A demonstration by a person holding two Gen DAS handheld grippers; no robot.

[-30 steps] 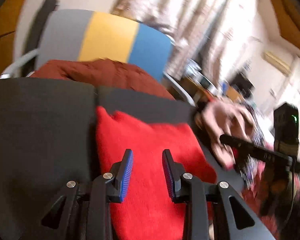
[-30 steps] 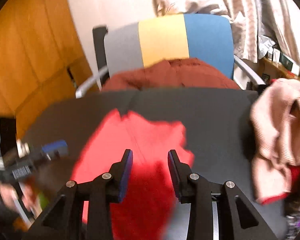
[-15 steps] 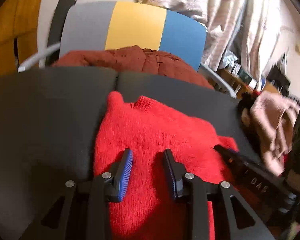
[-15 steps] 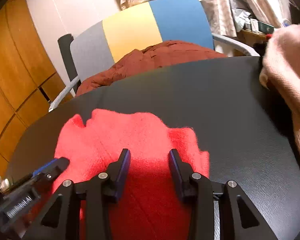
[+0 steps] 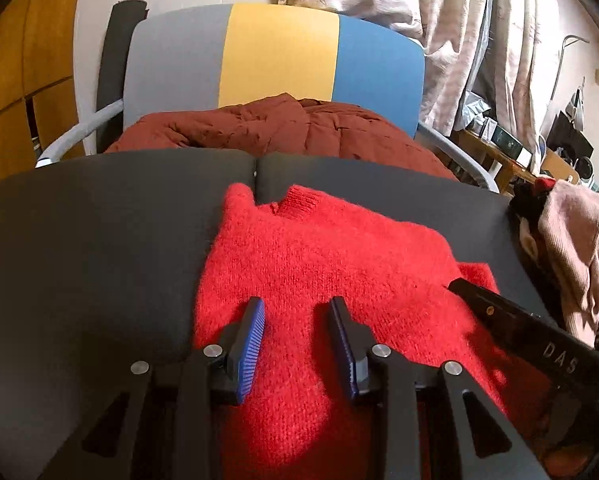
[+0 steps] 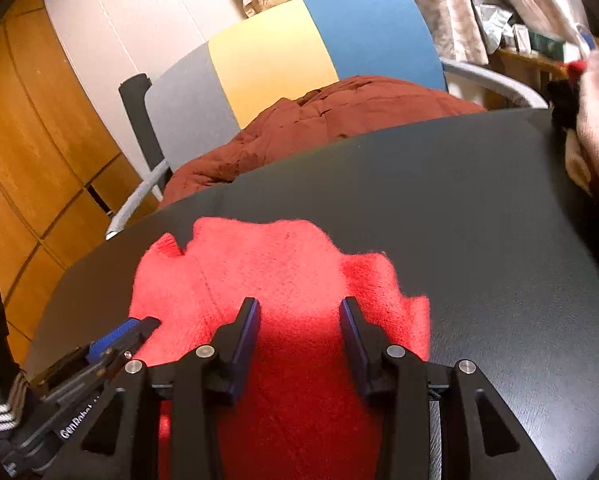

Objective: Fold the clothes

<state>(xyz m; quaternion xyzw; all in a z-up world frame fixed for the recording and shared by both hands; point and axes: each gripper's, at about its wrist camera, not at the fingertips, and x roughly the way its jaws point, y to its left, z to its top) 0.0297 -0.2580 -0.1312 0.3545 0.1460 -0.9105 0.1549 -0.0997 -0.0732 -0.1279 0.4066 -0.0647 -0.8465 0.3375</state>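
A bright red knit sweater (image 5: 331,264) lies folded flat on the dark table (image 5: 87,240); it also shows in the right wrist view (image 6: 267,276). My left gripper (image 5: 297,308) is open and empty, low over the sweater's near left part. My right gripper (image 6: 299,308) is open and empty over the sweater's near right part. The right gripper's finger shows in the left wrist view (image 5: 499,312) at the sweater's right edge. The left gripper's blue-padded finger shows in the right wrist view (image 6: 119,334) at the sweater's left edge.
A pile of pink and dark clothes (image 5: 567,248) lies at the table's right edge, also in the right wrist view (image 6: 595,120). Behind the table stands a grey, yellow and blue chair (image 5: 275,56) holding a rust-brown jacket (image 5: 267,128). Wooden cabinets (image 6: 27,140) stand left.
Both grippers have settled low over the red sweater and steadied, the views swinging to face the chair. The sweater now lies flat, with both grippers staying open.
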